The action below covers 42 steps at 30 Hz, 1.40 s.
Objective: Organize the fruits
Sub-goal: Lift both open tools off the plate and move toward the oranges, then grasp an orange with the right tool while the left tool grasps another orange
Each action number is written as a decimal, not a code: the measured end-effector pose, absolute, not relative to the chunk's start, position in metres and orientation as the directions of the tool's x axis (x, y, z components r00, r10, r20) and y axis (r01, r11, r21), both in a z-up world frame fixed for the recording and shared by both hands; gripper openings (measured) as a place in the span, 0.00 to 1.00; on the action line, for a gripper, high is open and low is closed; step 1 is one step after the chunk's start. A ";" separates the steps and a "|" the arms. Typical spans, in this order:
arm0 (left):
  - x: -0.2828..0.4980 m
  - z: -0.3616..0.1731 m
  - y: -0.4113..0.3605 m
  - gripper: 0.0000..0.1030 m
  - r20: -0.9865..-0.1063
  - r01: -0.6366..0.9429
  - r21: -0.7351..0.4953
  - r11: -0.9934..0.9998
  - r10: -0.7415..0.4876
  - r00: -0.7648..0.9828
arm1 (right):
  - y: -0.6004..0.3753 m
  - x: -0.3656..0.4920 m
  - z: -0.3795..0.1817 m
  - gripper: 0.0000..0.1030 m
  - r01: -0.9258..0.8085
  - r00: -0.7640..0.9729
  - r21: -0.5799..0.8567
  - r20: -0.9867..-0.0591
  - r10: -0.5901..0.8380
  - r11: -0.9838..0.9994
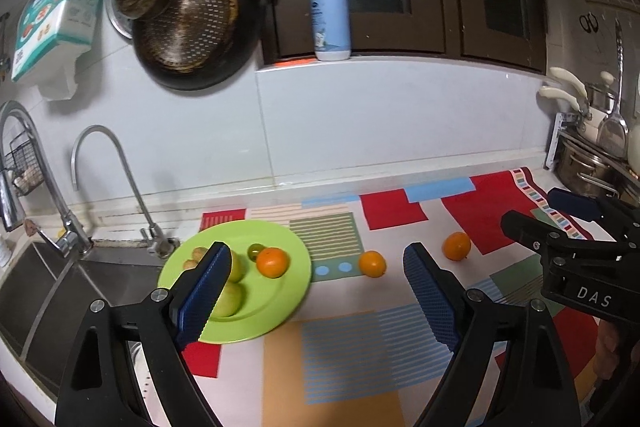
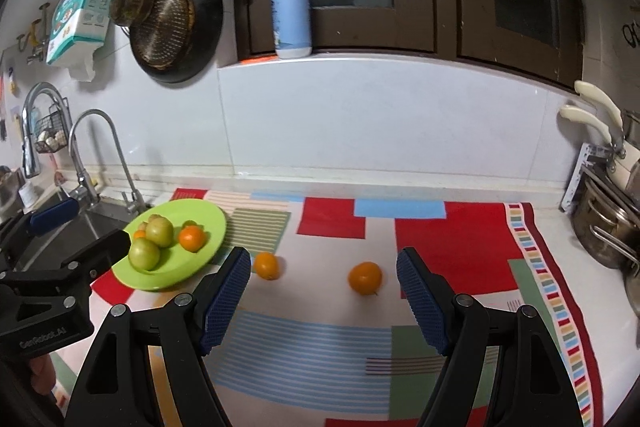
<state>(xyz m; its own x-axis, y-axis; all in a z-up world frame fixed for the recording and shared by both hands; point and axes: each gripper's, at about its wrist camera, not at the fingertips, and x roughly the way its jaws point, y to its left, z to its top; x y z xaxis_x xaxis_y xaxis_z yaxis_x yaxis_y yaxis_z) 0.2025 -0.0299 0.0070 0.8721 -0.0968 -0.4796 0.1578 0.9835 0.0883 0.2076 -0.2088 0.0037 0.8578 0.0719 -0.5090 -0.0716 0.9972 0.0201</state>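
Two loose oranges are lying on the patterned mat (image 2: pixel 452 239): one orange (image 2: pixel 365 278) is sitting between the right gripper (image 2: pixel 322 291)'s spread fingers, the other orange (image 2: pixel 267 265) nearer the green plate (image 2: pixel 208 227). A third orange (image 2: pixel 191 238) is already resting on that plate beside two green fruits (image 2: pixel 159 231). The left gripper (image 1: pixel 316 291) is hovering over the plate's edge, jaws wide apart and empty. Its left finger is hiding most of the green fruits, which the right wrist view is showing plainly. A sink (image 1: pixel 36 287) is sitting left of the plate.
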 end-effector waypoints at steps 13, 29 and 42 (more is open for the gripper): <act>0.248 -0.032 -0.064 0.85 -0.547 0.214 0.091 0.973 -0.131 0.827 | -0.238 0.243 -0.029 0.74 -0.069 0.820 -0.001 -0.570 0.056 0.998; 0.319 -0.089 -0.087 0.68 -0.692 0.320 0.038 0.947 -0.206 0.692 | -0.254 0.303 -0.087 0.69 -0.062 0.722 0.058 -0.687 0.085 0.996; 0.356 -0.122 -0.094 0.40 -0.772 0.323 -0.016 0.946 -0.216 0.598 | -0.254 0.334 -0.116 0.52 -0.059 0.647 0.110 -0.753 0.122 0.992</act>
